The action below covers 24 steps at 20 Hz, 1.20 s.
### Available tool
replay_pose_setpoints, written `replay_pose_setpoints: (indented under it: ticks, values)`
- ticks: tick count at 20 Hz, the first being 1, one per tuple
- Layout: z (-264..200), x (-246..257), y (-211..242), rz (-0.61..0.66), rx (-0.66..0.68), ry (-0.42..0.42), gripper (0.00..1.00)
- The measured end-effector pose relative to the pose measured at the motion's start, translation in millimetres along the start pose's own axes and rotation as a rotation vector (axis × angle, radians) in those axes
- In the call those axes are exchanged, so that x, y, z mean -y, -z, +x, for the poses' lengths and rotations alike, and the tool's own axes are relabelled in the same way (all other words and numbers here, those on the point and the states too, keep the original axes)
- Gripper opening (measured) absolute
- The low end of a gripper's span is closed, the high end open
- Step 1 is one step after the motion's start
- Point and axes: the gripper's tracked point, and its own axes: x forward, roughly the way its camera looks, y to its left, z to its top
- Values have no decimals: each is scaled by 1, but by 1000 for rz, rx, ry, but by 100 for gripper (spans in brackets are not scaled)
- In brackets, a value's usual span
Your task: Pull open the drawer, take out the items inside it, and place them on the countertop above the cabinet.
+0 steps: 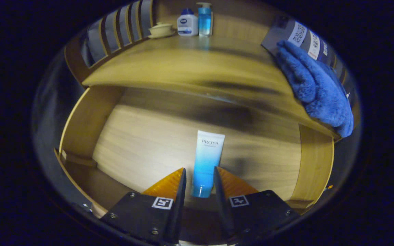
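Between the 2 fingers of our tool [199, 177] lies the tube [206, 160], flat on the floor of the open drawer [149, 143], its cap end nearest us and its broad white end pointing away toward the back of the drawer. The fingers are spread to either side of the lower half of the tube; we see a thin gap on each side, so we judge they are not yet pressing on it.

The drawer is already pulled out, and the tube looks to be the only item in it, so the step in hand is the pick. To do it well, we should keep the tool centred on the tube so both fingers meet it together, and come low enough that they catch its sides rather than skate over the top. The tube looks soft and slick, so we would squeeze firmly but not hard, near the stiffer cap end.

Beyond the tool and above the drawer is the bench [183, 65]. It carries a blue towel [316, 92] off to the right, and far ahead 2 bottles [197, 22] beside a small cup [161, 30]. The bare middle stretch looks the safest spot to set the tube down, after lifting it well over the bench's front edge.
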Motion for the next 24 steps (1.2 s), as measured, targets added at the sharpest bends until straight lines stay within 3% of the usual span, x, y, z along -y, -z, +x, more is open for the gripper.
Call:
replay_pose_setpoints:
  ticks: [5, 6, 7, 16, 17, 21, 24]
  values:
    - [26, 7, 3, 11, -62, 20, 47]
    - [4, 4, 2, 12, -60, 14, 44]
    - [15, 5, 9, 5, -65, 11, 40]
    - [-35, -6, 1, 42, 48, -51, 40]
    - [-36, -4, -2, 53, 47, -62, 28]
    - [-31, -8, 9, 42, 34, -53, 28]
    - [-44, -21, 12, 45, 51, -102, 28]
